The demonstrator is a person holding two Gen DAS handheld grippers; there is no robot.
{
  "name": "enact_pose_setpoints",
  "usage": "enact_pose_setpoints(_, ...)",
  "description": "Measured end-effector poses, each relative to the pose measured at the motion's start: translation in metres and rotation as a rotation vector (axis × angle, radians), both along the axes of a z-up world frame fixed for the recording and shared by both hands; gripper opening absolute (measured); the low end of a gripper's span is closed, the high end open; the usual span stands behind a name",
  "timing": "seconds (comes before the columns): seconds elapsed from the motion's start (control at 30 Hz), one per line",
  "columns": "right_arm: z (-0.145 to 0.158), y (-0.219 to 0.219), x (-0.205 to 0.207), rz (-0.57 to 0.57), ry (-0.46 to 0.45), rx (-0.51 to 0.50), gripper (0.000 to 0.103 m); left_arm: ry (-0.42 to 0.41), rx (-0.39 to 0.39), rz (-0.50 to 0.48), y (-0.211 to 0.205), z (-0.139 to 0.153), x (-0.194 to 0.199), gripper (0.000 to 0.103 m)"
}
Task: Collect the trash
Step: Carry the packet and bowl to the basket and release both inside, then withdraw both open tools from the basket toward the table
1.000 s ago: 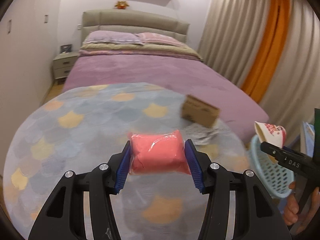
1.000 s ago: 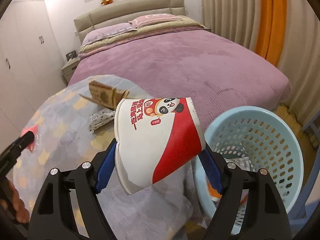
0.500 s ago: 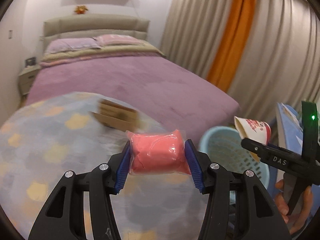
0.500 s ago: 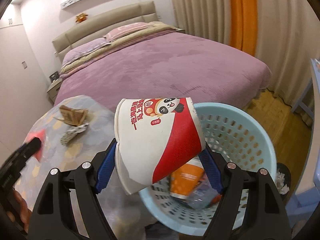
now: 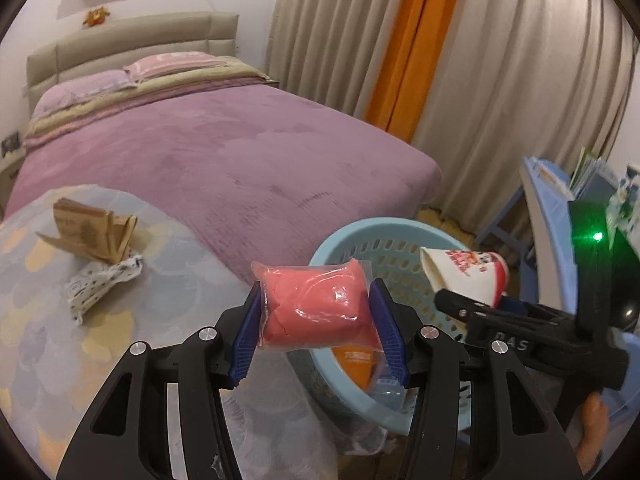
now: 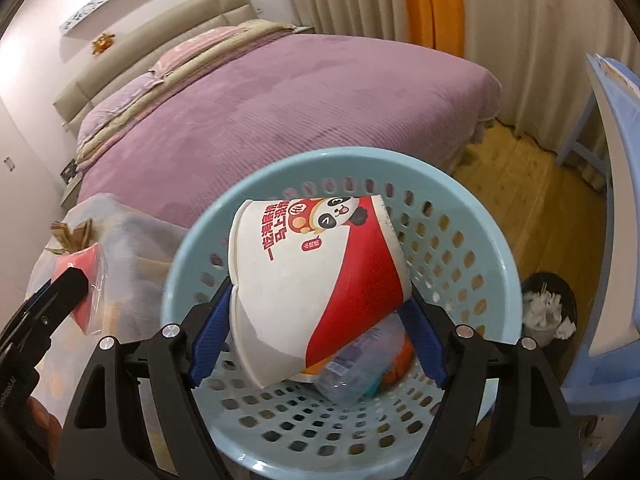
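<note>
My left gripper [image 5: 314, 316] is shut on a pink plastic-wrapped packet [image 5: 316, 304], held at the near rim of a light blue perforated basket [image 5: 352, 236]. My right gripper [image 6: 316, 320] is shut on a crushed red and white paper cup with a panda print [image 6: 316, 288], right above the same basket [image 6: 192, 248]. An orange item and clear plastic lie in the basket's bottom. The right gripper [image 5: 472, 304] with the cup [image 5: 464, 272] also shows in the left wrist view. In the right wrist view the pink packet [image 6: 86, 276] sits at the left.
A crumpled brown paper bag [image 5: 92, 232] and a white spotted wrapper [image 5: 100, 284] lie on the patterned cloth [image 5: 60, 320] at the foot of a purple bed [image 5: 200, 148]. A blue chair [image 6: 616, 208] and a small black bin [image 6: 548, 304] stand right of the basket. Curtains hang behind.
Both grippers swung right from over the patterned cloth to the basket, still gripping the packet and the cup. The basket now fills the right wrist view.
</note>
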State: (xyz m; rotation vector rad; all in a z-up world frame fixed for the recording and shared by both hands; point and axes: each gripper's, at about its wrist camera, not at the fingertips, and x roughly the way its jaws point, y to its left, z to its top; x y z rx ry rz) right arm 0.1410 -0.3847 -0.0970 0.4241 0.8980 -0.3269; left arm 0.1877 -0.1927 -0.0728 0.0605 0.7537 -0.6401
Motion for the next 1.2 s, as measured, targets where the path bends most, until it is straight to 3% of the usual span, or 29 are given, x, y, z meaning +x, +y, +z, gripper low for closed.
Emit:
enact_pose_setpoints(0.23, -0.01, -0.022, -0.009, -0.036, 0.006, 0.039, 0.078, 0.01, -0.006, -0.039, -0.018, -0.006, -0.001, 0.053)
enact_pose_setpoints(0.37, -0.009, -0.029, -0.014, -0.048, -0.004, 0.055, 0.078, 0.027, -0.029, -0.061, -0.019, -0.008, -0.004, 0.066)
enact_pose_setpoints(0.5, -0.006, -0.031, -0.016, -0.049, -0.014, 0.061, 0.078, 0.037, -0.046, -0.065, -0.011, -0.008, -0.007, 0.067)
enact_pose_setpoints(0.87, 0.011, -0.003, -0.015, 0.012, -0.042, 0.031, 0.078, 0.042, -0.095, -0.032, 0.016, 0.002, -0.014, 0.069)
enact_pose_setpoints(1.2, 0.033, 0.03, -0.012, 0.082, -0.089, -0.005, 0.078, 0.019, -0.131, 0.053, 0.069, 0.015, -0.017, 0.073)
